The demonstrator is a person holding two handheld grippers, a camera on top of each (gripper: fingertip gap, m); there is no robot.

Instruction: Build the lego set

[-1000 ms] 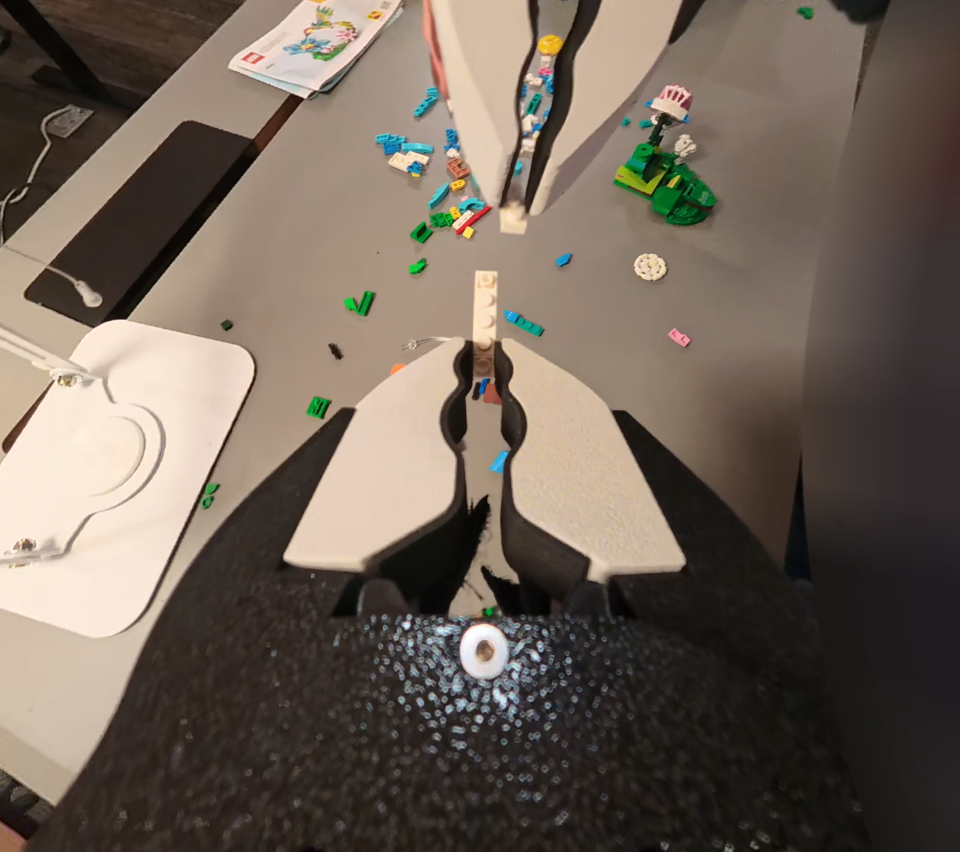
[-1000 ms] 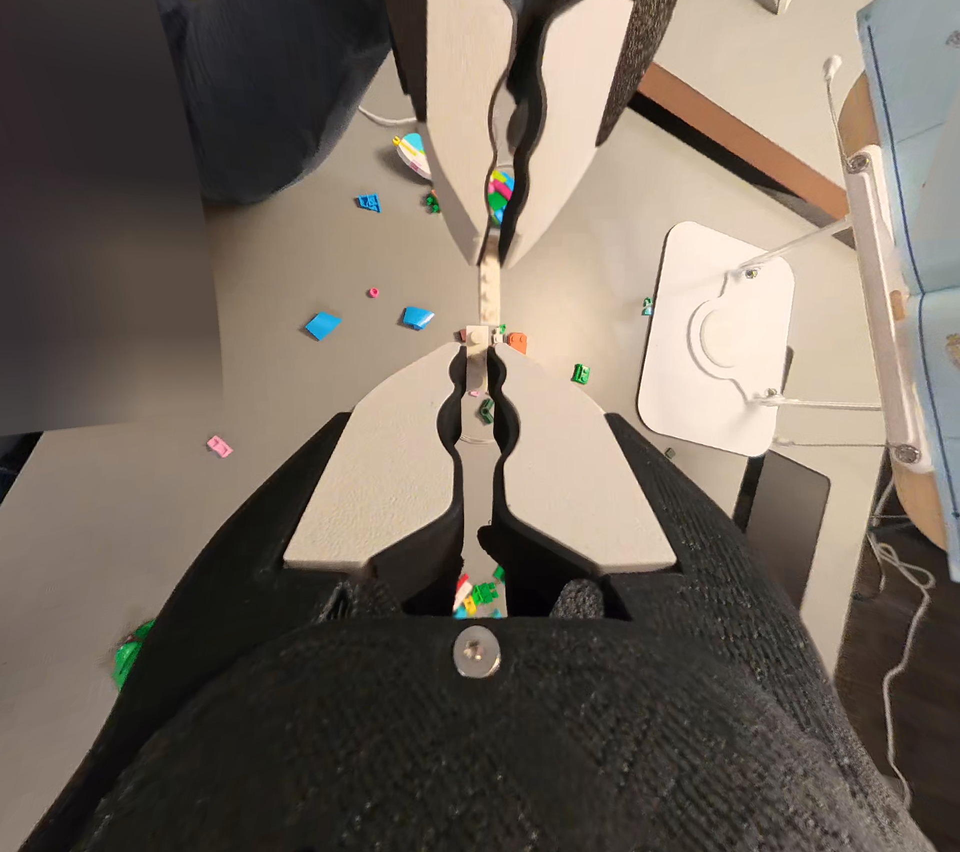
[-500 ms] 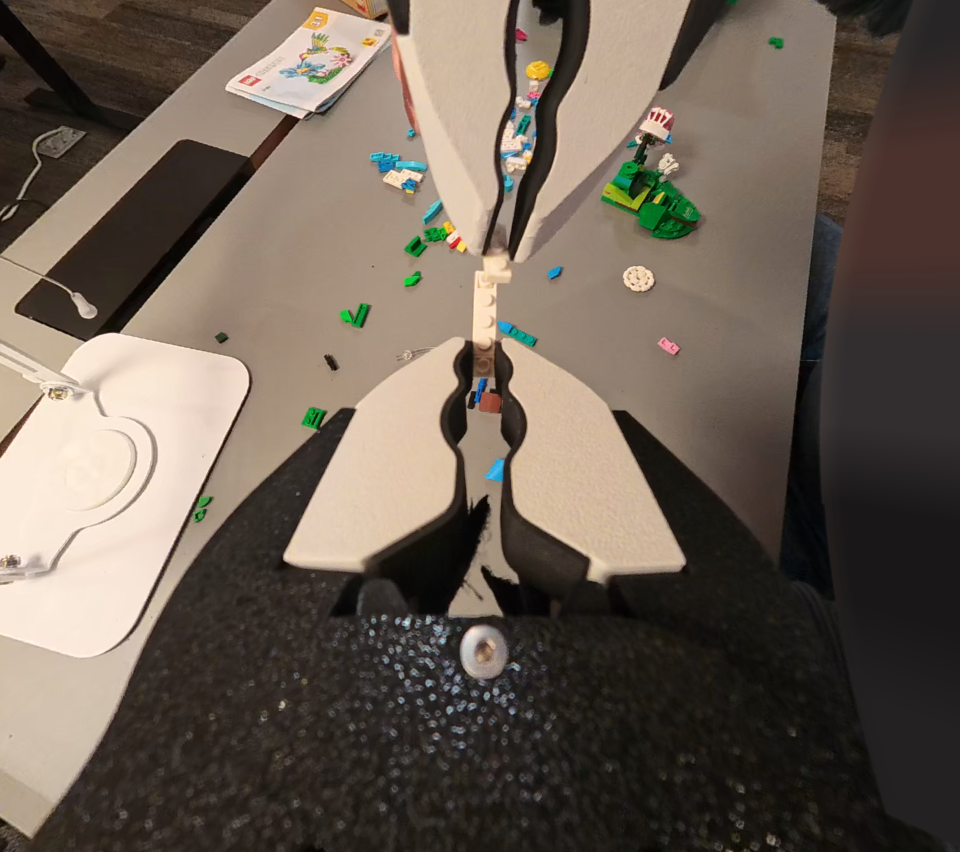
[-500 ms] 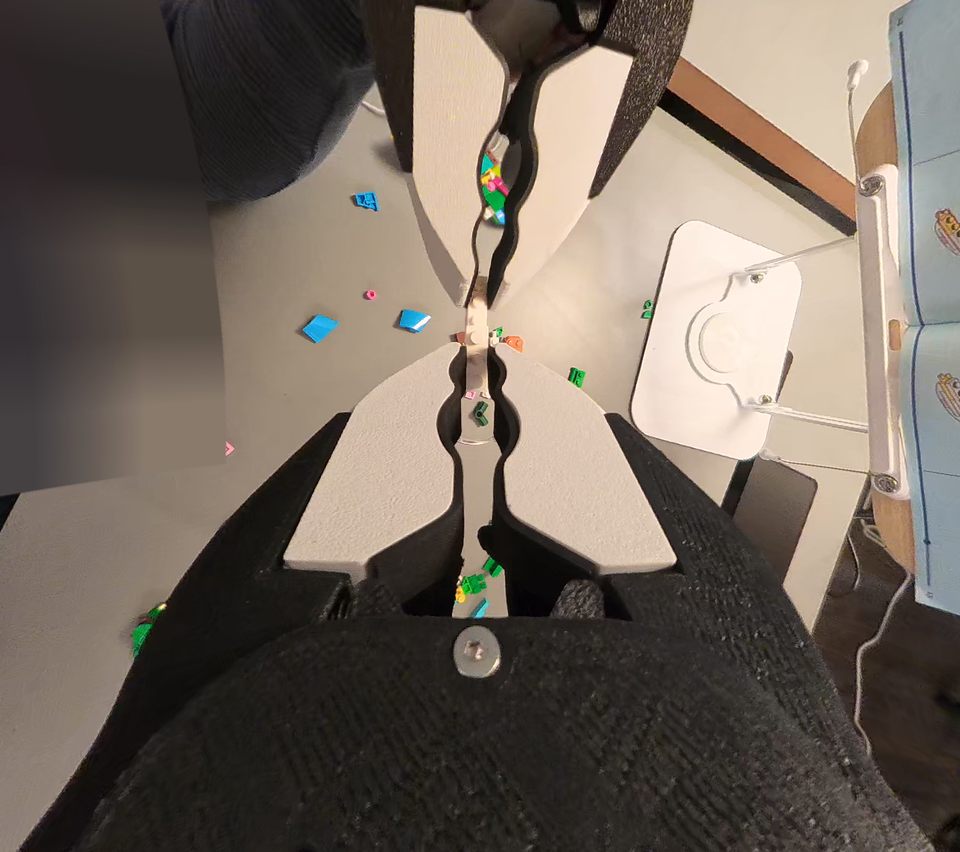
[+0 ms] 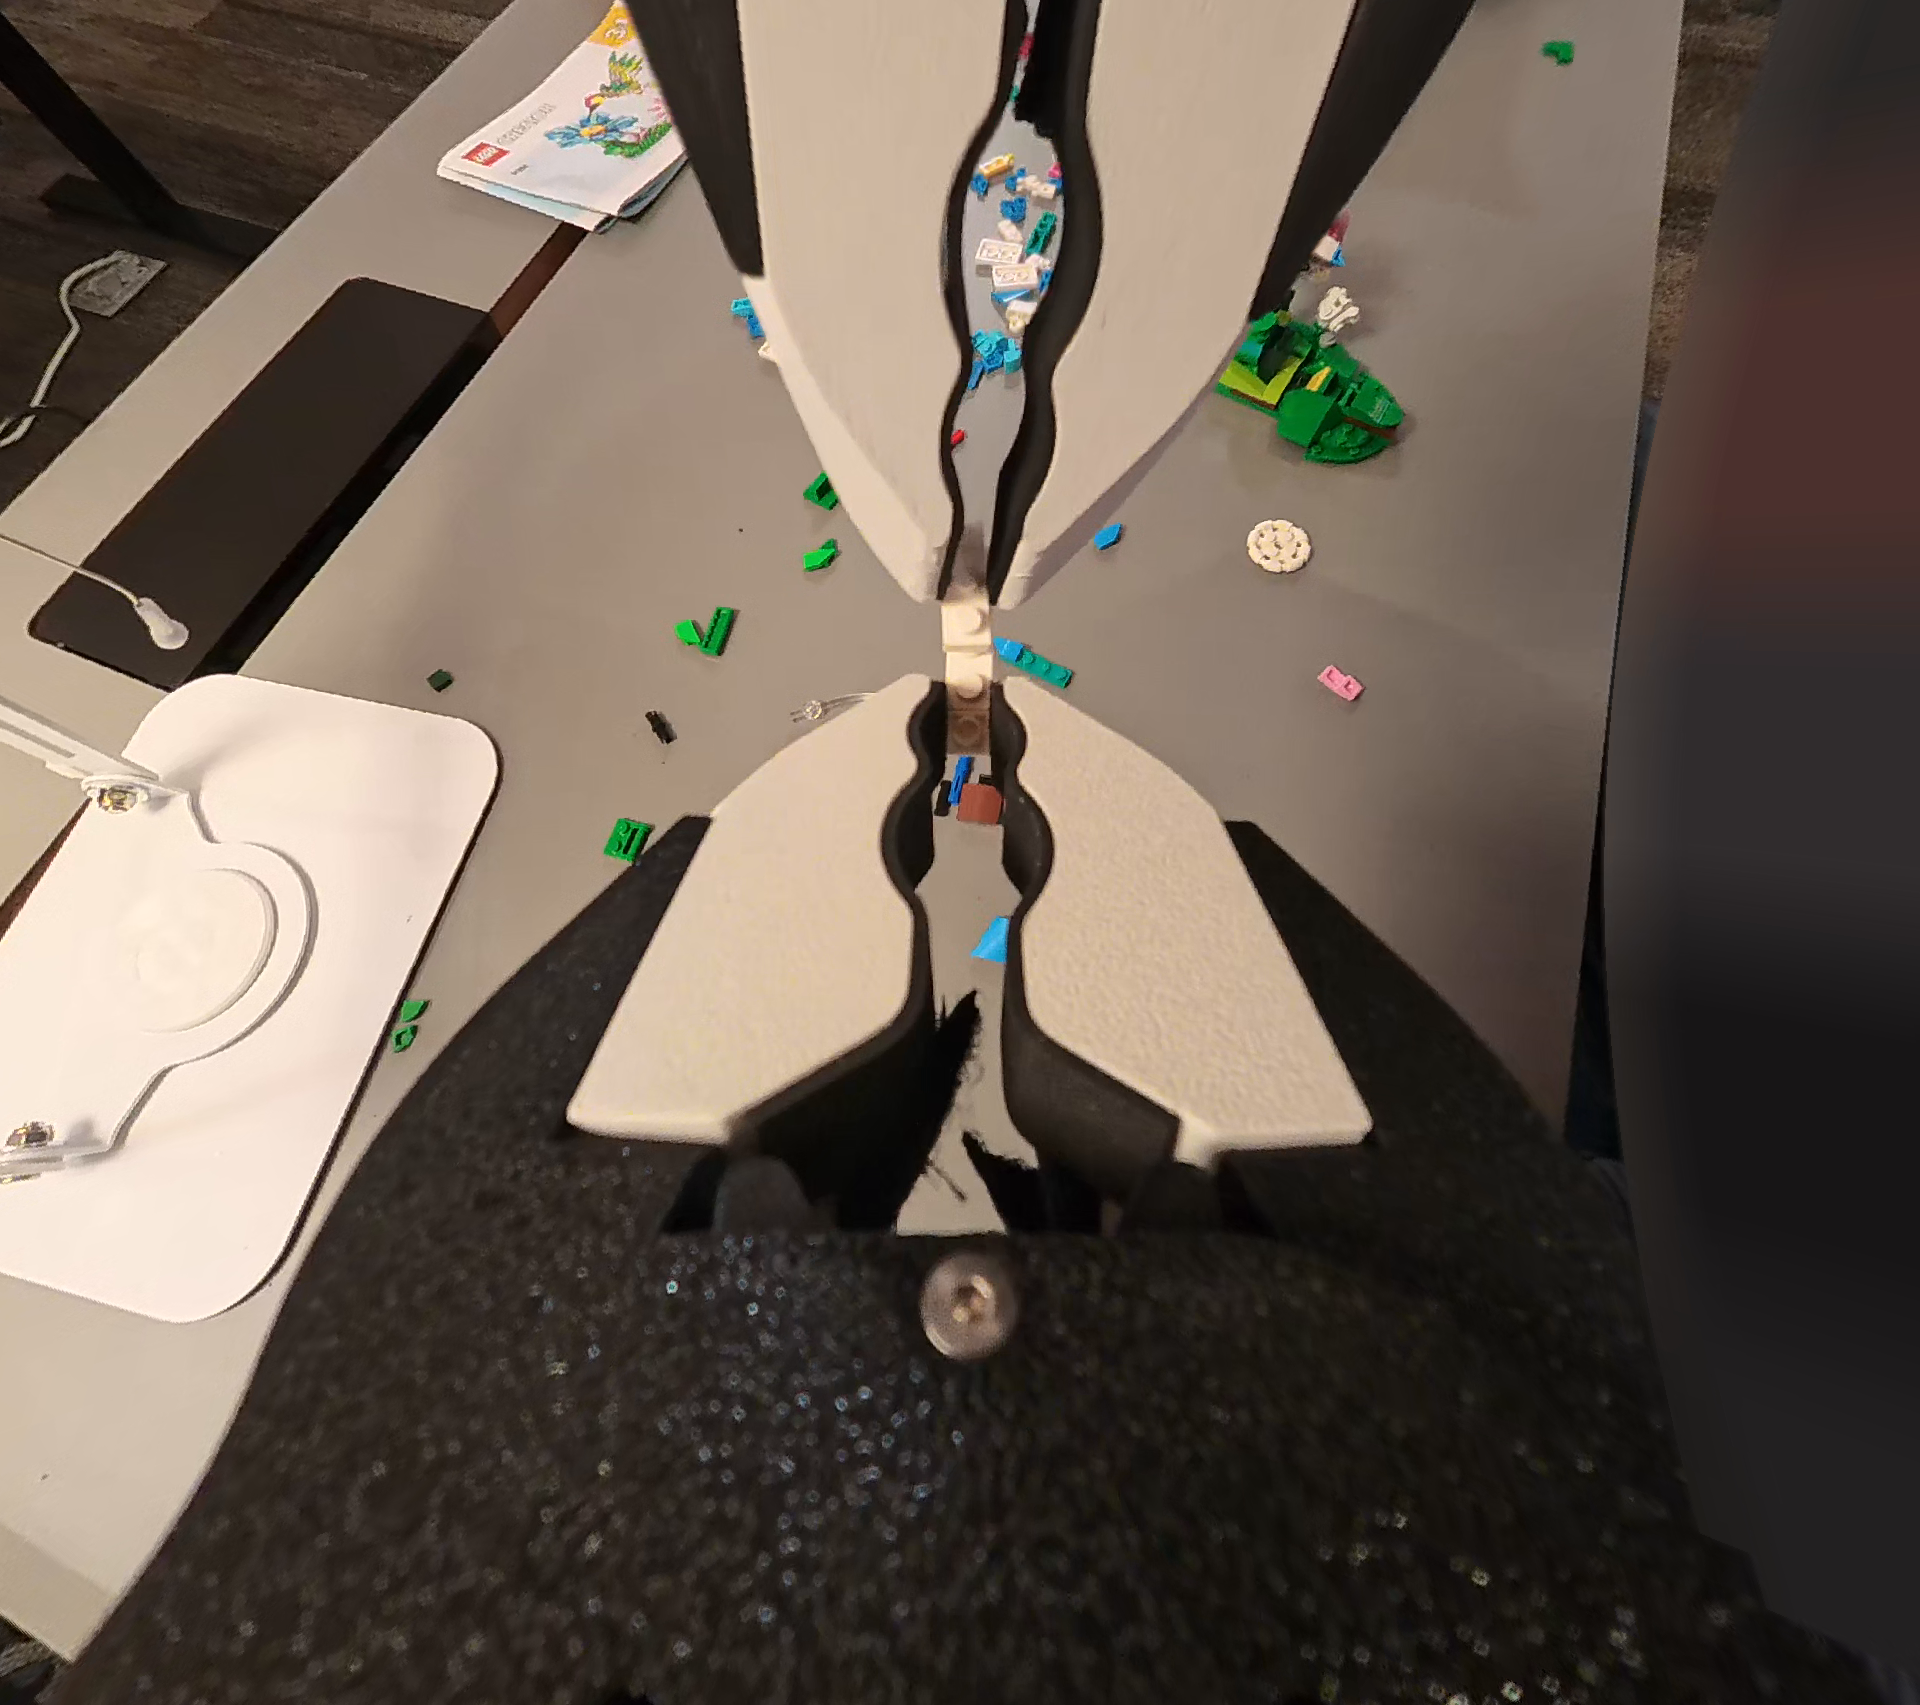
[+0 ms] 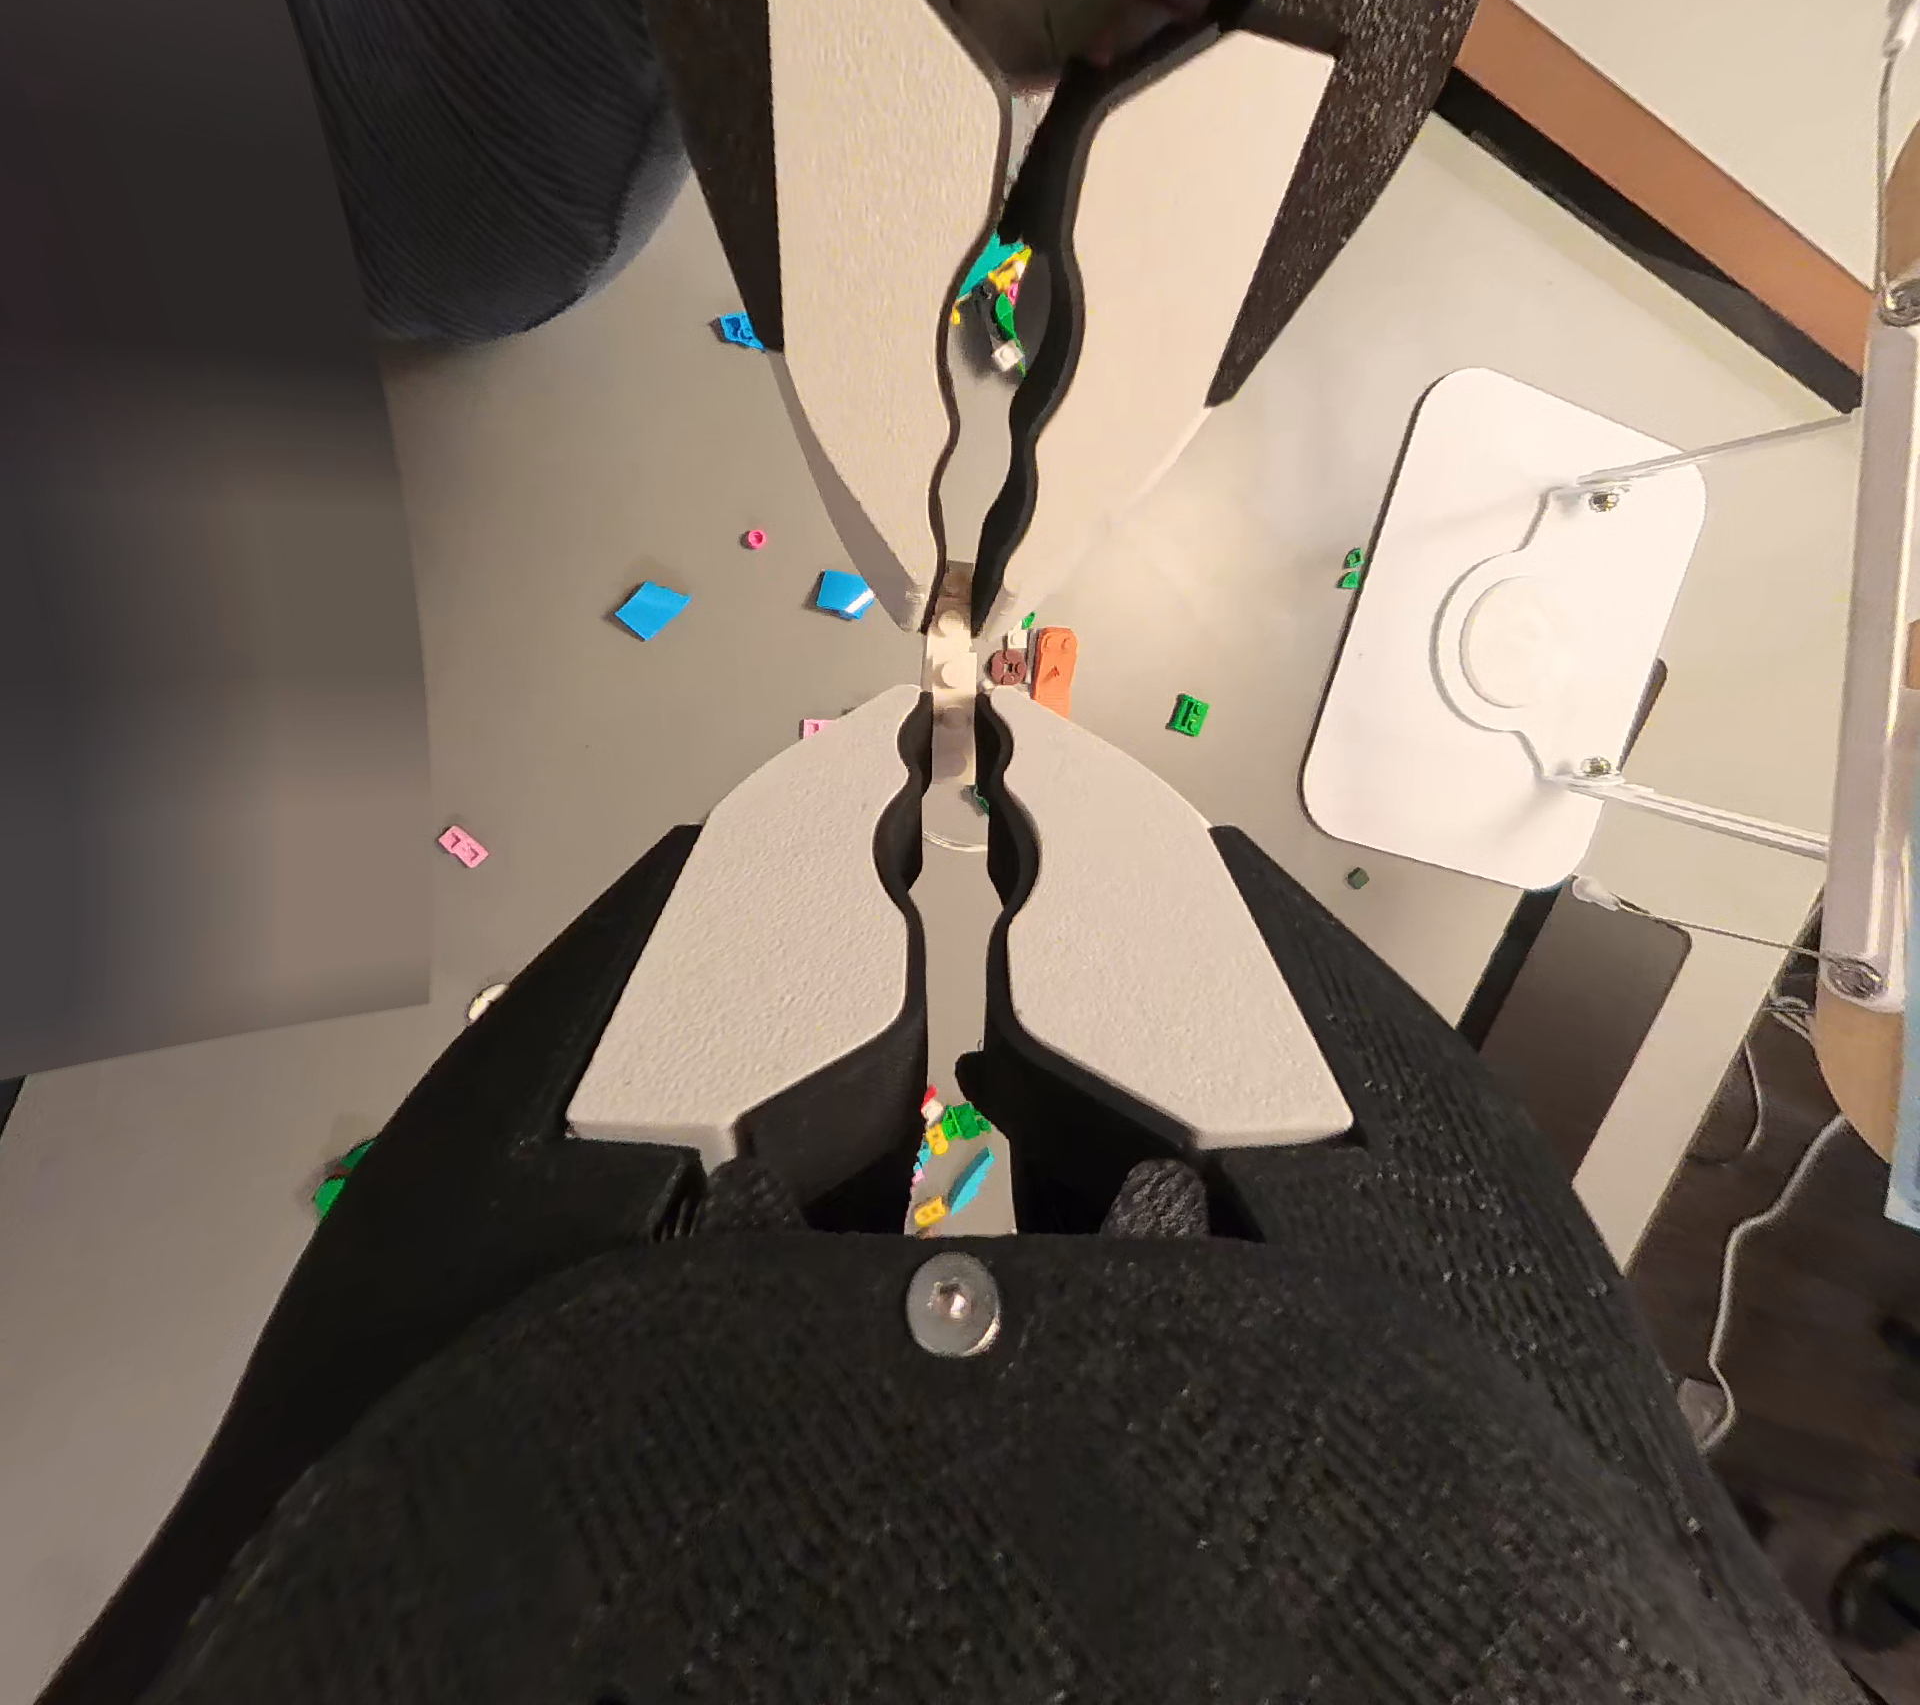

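In the left wrist view my left gripper [image 5: 961, 697] is shut on a long white plate [image 5: 966, 673] that sticks forward above the grey table [image 5: 582, 429]. My right gripper [image 5: 966, 590] faces it from the far side, shut on a small white piece [image 5: 964, 625] that touches the plate's free end. In the right wrist view my right gripper [image 6: 951, 699] holds the small white piece [image 6: 951, 668] against the plate [image 6: 948, 625] in the left gripper [image 6: 951, 601]. The two sets of tips nearly meet.
A green built section [image 5: 1314, 398] lies at the right, several loose bricks [image 5: 1013, 253] farther back, an instruction booklet [image 5: 566, 138] at the far left. A white stand base [image 5: 208, 928] and a black pad [image 5: 260, 471] sit left. An orange piece [image 6: 1051, 666] lies below the tips. My two grippers' fingertips are within a few centimetres of each other.
The two grippers have closed the gap between them. The small white piece, apart from the plate a second ago, now touches its end, with much less of the plate showing.
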